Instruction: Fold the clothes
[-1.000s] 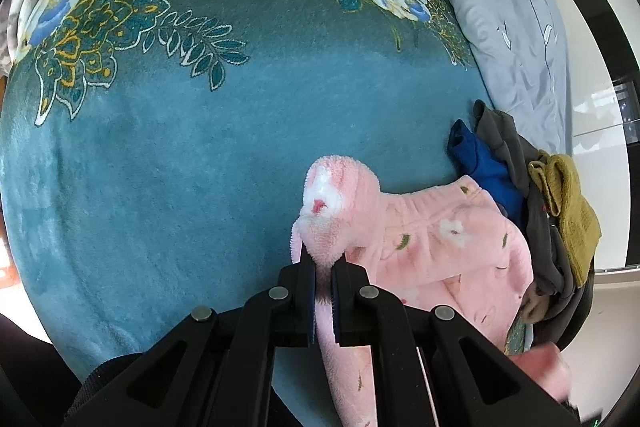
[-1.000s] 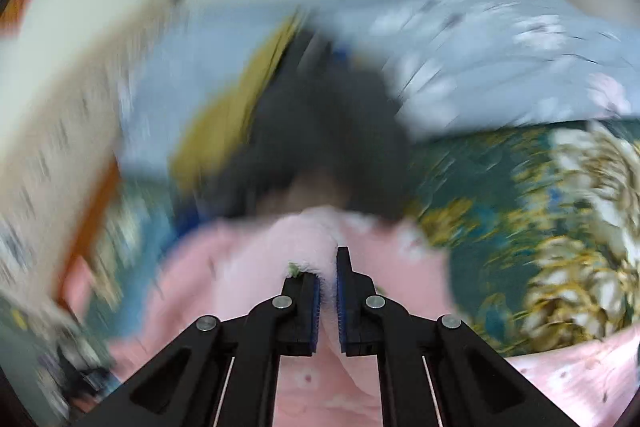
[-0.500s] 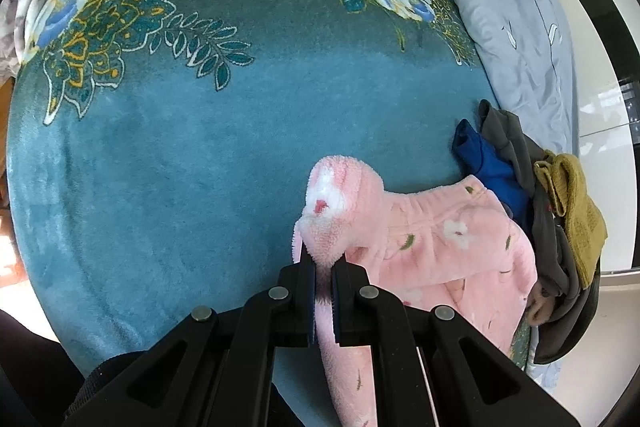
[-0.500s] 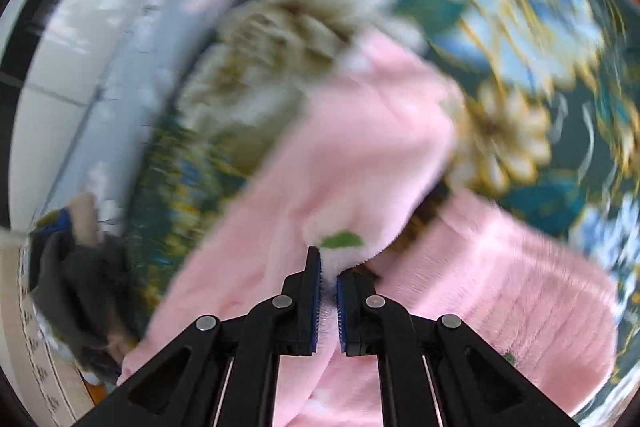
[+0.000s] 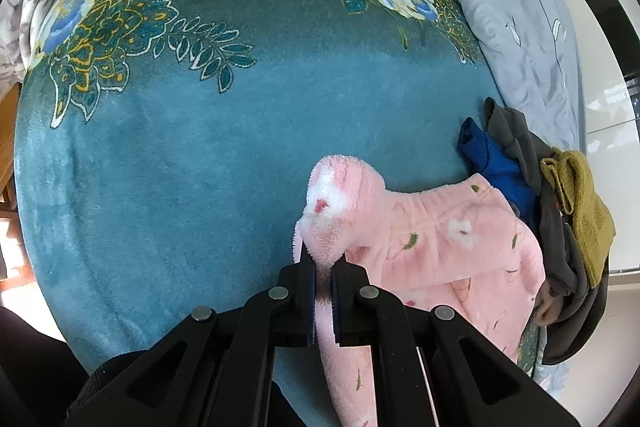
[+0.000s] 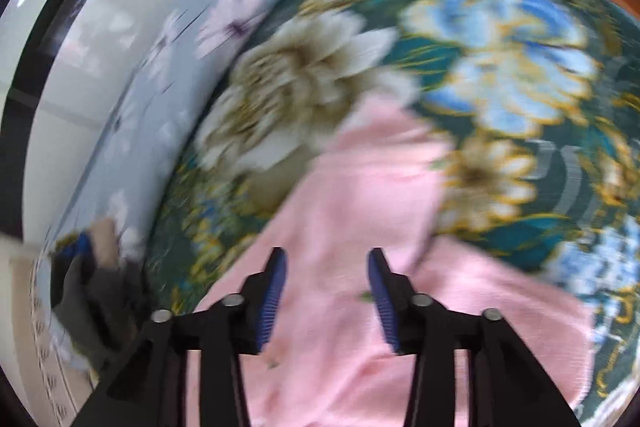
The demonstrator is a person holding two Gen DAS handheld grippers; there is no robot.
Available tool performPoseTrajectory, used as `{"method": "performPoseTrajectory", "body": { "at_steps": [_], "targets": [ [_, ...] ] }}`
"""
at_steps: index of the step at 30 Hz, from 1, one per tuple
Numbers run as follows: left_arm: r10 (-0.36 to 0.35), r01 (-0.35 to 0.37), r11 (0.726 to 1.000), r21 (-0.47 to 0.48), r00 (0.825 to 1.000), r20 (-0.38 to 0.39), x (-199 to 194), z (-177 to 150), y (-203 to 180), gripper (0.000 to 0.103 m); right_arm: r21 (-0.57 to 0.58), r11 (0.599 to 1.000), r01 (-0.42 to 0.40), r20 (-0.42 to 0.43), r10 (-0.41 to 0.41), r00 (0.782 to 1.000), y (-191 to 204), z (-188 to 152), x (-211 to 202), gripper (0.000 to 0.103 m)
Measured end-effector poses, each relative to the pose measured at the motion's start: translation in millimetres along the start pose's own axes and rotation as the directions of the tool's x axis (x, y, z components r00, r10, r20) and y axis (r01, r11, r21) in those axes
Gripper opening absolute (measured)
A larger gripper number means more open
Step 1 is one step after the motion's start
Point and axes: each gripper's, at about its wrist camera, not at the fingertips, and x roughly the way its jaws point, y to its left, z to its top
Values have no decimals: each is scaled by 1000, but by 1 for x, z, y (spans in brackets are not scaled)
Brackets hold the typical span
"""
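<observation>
Pink fleece [image 5: 452, 247] runs rightwards from left gripper [image 5: 323, 267], clamped on its edge; right gripper [image 6: 328, 267] opening w/ fleece beneath, nothing pinched.

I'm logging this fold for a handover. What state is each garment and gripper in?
pink fleece garment: partly folded, one end pinched up
left gripper: shut on the pink fleece garment
right gripper: jaws opening, pads clear of the fleece below
pile of dark clothes: crumpled, unfolded
</observation>
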Motion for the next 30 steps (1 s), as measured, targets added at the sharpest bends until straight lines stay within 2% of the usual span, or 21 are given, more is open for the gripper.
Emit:
{"method": "performPoseTrajectory", "body": {
  "at_steps": [1,2,5,7,8,9,10,11,12,13,14,15,16,18,19,22,23,24,25,27,30],
  "targets": [
    [2,-2,1000,0,1000,3,-1,0,0,5,-26,999,26,-17,-27,999,9,-1,8,56],
    [5,-5,1000,0,1000,5,-2,-1,0,5,-37,996,86,-22,-87,996,15,-1,17,55],
    [9,-9,1000,-1,1000,13,-4,-3,1,5,-24,958,286,-17,-287,958,21,1,42,55],
    [12,-12,1000,3,1000,17,-5,-4,1,5,15,946,325,-20,-324,946,17,3,47,53],
    [15,-15,1000,5,1000,18,-5,-4,0,5,31,945,324,-18,-324,946,16,5,47,43],
    [19,-20,1000,7,1000,16,-4,-4,-1,5,38,942,332,-21,-332,943,16,7,47,25],
    [24,-24,1000,10,1000,15,-4,-4,-1,5,46,942,331,-29,-330,944,17,12,46,15],
    [28,-28,1000,13,1000,12,-3,-4,-2,5,63,947,314,-38,-312,949,17,18,43,10],
    [32,-32,999,15,999,9,-3,-4,-3,5,77,963,258,-28,-257,966,20,25,35,9],
    [35,-35,999,16,999,8,-3,-3,-3,5,87,982,165,1,-165,986,24,34,21,9],
    [37,-37,999,16,999,7,-3,-3,-4,5,95,993,70,30,-73,997,28,42,8,9],
    [37,-37,999,15,999,10,-3,-4,-4,5,87,996,-31,74,24,997,33,50,-8,9],
    [35,-35,999,14,999,13,-4,-4,-4,5,62,989,-134,130,125,984,39,56,-27,8],
    [24,-25,1000,5,1000,17,-5,-5,-2,5,1,953,-303,238,294,926,39,61,-73,8],
    [18,-18,1000,-1,1000,19,-5,-5,-2,5,-4,955,-298,253,289,923,33,61,-78,8],
    [11,-11,1000,-6,1000,11,-3,-5,-2,5,17,990,-141,233,133,963,9,60,-61,8],
    [12,-12,1000,-4,1000,7,-3,-4,-3,5,48,995,-84,183,74,980,-3,58,-44,8],
    [16,-16,1000,1,1000,4,-3,-4,-4,5,97,995,-21,89,12,996,-20,55,-17,8],
    [20,-20,1000,6,1000,4,-3,-5,-5,5,145,989,24,25,-28,999,-34,50,4,8],
    [24,-24,1000,13,1000,7,-5,-5,-5,5,246,968,41,13,-45,999,-58,34,21,8],
    [9,-9,1000,-4,1000,11,-6,-6,-2,5,316,948,28,19,-36,999,-70,24,26,9]
  ]
}}
